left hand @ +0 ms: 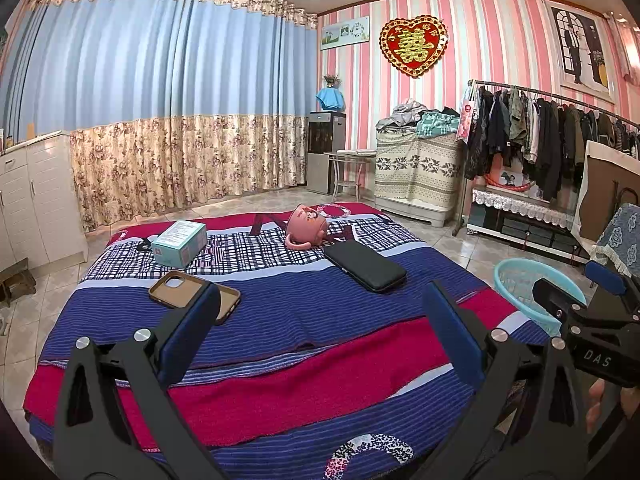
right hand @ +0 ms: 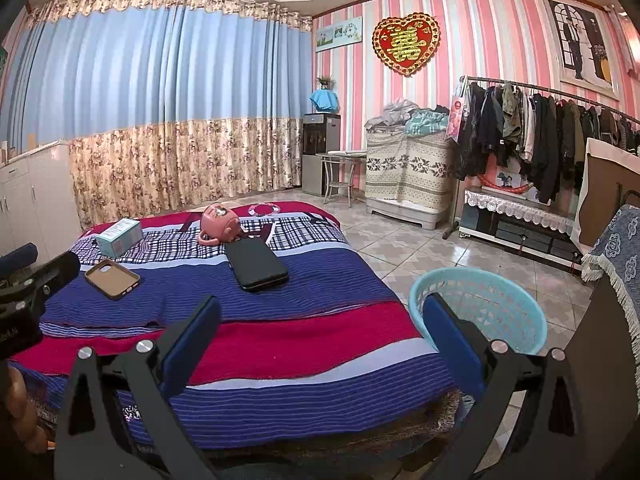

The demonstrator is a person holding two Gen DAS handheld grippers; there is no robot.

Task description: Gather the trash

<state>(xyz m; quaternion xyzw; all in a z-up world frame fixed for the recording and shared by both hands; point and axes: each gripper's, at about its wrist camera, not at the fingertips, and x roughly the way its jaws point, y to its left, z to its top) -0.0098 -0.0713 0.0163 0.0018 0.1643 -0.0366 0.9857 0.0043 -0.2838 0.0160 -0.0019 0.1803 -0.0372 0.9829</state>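
On the bed you've got a teal box, phone case, pink cup and black wallet lying loose, light-blue basket looks empty at right, both your left gripper and right gripper gaping wide, holding nothing.

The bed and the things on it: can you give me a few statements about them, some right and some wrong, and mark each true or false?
1. The pink cup stands upright. False: it lies tipped on its side.
2. The phone case lies hollow side up. True.
3. The teal box is inside the basket. False: it sits on the bed; the basket stands on the floor beside it.
4. The left tool holds the black wallet. False: its fingers are open and empty.
5. The right tool is open too. True.
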